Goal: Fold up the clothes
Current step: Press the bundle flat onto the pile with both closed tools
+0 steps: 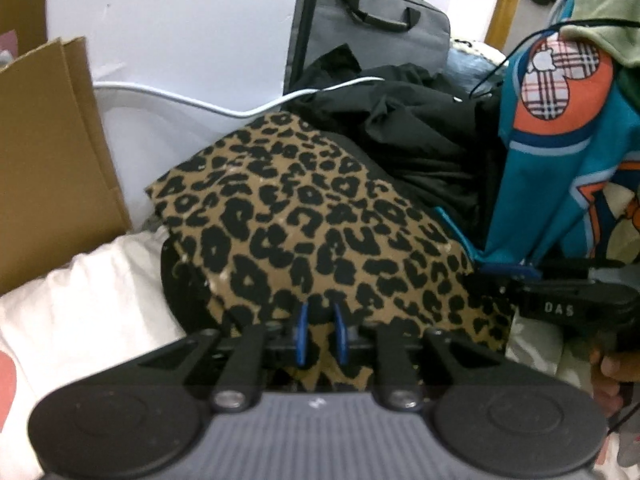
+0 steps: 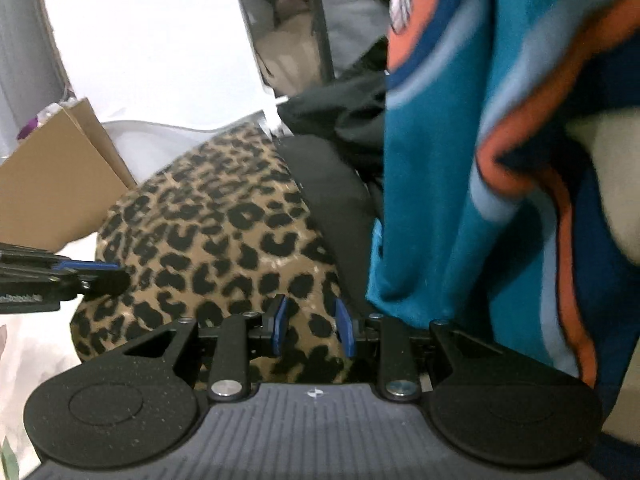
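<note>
A folded leopard-print garment (image 1: pixel 304 216) (image 2: pixel 224 232) lies on white bedding (image 1: pixel 92 300). My left gripper (image 1: pixel 321 334) hovers at its near edge, its blue pads a narrow gap apart with only the leopard cloth showing behind them; it also shows at the left edge of the right wrist view (image 2: pixel 92 270). My right gripper (image 2: pixel 312 326) stands open over the same garment with nothing between its pads. A teal garment (image 1: pixel 560 184) (image 2: pixel 460 184) with orange trim and a plaid patch hangs beside the right gripper (image 1: pixel 516 272), its lower corner by one finger; what holds it up is hidden.
A heap of black clothes (image 1: pixel 420 128) lies behind the leopard piece. A cardboard box (image 1: pixel 48 160) stands at the left, and a white cable (image 1: pixel 224 108) runs along the wall. A grey bag (image 1: pixel 376 32) stands at the back. A person's hand (image 1: pixel 612 368) holds the right gripper.
</note>
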Tool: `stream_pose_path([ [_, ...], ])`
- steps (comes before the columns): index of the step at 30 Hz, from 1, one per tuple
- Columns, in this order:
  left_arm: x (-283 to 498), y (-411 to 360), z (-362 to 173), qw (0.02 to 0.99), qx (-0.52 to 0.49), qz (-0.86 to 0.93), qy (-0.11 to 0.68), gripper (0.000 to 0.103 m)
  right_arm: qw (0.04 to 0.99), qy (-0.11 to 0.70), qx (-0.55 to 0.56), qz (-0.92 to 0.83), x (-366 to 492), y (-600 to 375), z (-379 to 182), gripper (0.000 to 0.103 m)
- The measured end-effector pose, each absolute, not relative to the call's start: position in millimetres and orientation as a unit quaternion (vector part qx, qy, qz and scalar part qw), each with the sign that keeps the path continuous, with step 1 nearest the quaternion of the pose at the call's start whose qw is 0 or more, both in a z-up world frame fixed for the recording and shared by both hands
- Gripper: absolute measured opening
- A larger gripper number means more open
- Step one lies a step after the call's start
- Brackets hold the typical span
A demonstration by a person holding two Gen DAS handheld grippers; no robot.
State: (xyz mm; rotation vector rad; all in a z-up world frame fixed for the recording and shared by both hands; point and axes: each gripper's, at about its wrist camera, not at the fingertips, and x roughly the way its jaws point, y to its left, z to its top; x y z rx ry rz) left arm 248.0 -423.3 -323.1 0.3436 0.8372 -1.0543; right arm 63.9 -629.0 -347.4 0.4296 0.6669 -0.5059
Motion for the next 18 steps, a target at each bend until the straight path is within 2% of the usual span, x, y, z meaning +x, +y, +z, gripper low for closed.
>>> stream_pose_path([
  [8,243.0,-402.4,-330.1,0.769,0.164,-0.471,0.400,0.017,0.888,0.331,0.213,-0.237,53.9,-616.9,-359.3,0.032],
  [14,244.1,-379.2,-326.8,0.770,0.118,-0.456,0.430,0.017,0.887,0.343,0.213,-0.225,44.6,-603.0,-357.1,0.032],
  [18,237.7,-366.3,-328.9,0.770,0.085,-0.447,0.448,0.025,0.887,0.352,0.213,-0.209,41.3,-588.3,-358.1,0.032],
])
